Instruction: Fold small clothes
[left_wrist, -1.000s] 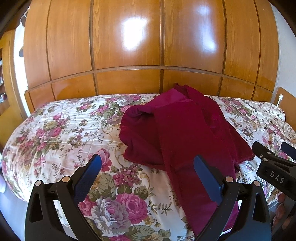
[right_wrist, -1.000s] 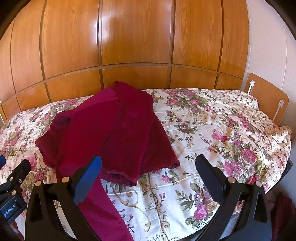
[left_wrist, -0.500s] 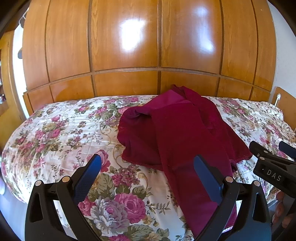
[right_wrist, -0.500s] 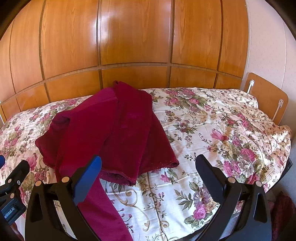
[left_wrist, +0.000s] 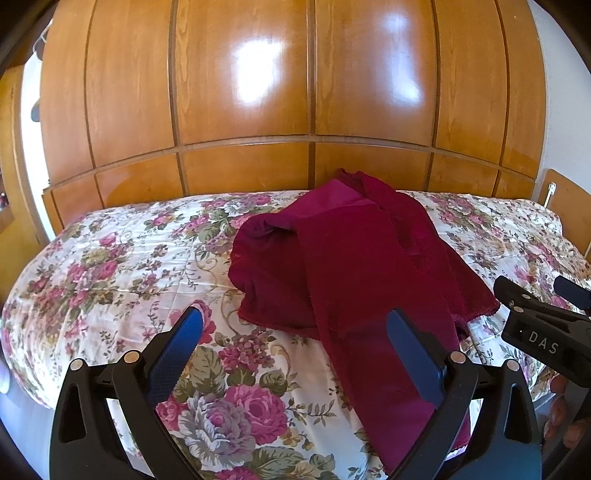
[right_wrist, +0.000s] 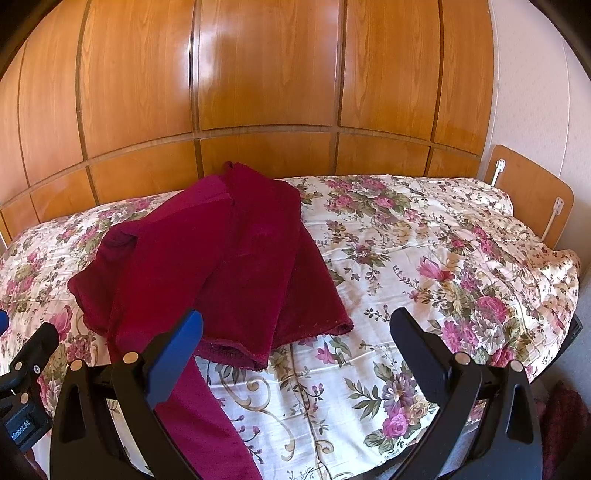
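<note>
Dark red garment (left_wrist: 354, 266) lying crumpled on the bed (left_wrist: 110, 266), several layers overlapping and one long strip trailing toward the near edge of the floral bedspread. Left tongs (left_wrist: 291, 350) and right tongs (right_wrist: 295, 350) both stand wide open and empty, hovering above the near side of the bed, neither touching the cloth.

Risks, as judged from this lay: the layers overlap so closely that a pinch at the near hem could catch two thicknesses at once, so that the garment lifts as a bundle instead of spreading; the trailing strip, which runs off the lower edge of both views, could slide off the bed if the bulk is pulled sideways; the soft bedspread could be nipped together with the cloth if the fingers descend too deep (its surface already shows wrinkles).

Position relative to the tongs: in the left wrist view the strip passes under the right-hand finger (left_wrist: 413, 354), with the bulk ahead and slightly to the right; in the right wrist view the garment (right_wrist: 207, 266) lies ahead and to the left, its hemmed corner just beyond the left-hand finger (right_wrist: 177, 354). The garment thus sits between the two tools
</note>
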